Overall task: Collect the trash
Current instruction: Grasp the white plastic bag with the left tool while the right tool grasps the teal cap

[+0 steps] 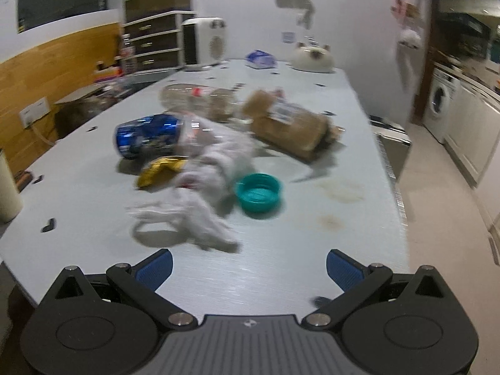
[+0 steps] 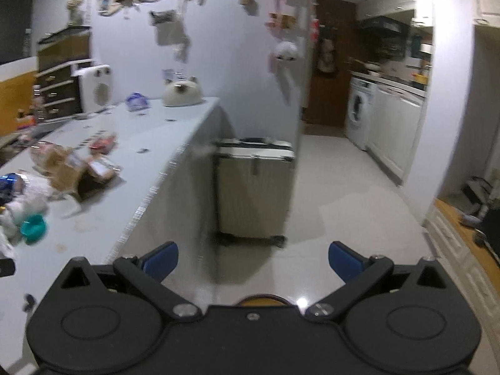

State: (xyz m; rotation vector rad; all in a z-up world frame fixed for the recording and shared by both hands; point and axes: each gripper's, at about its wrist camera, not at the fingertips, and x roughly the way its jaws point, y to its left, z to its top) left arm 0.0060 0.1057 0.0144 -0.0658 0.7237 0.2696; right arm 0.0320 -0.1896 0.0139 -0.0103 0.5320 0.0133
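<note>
left gripper (image 1: 249, 265) fingers released (empty) | right gripper (image 2: 253, 259) fingers released | teal lid (image 1: 258, 191) near tissue (image 1: 200, 206)

Left claw (image 1: 249, 265) and right claw (image 2: 253, 257) apparently spread wide, empty.

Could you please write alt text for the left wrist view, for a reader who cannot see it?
The open, empty left tool faces a pale table with blurred litter: white tissue, a teal cap, a gold wrapper, a blue can, a brown bag and a clear bottle.
</note>
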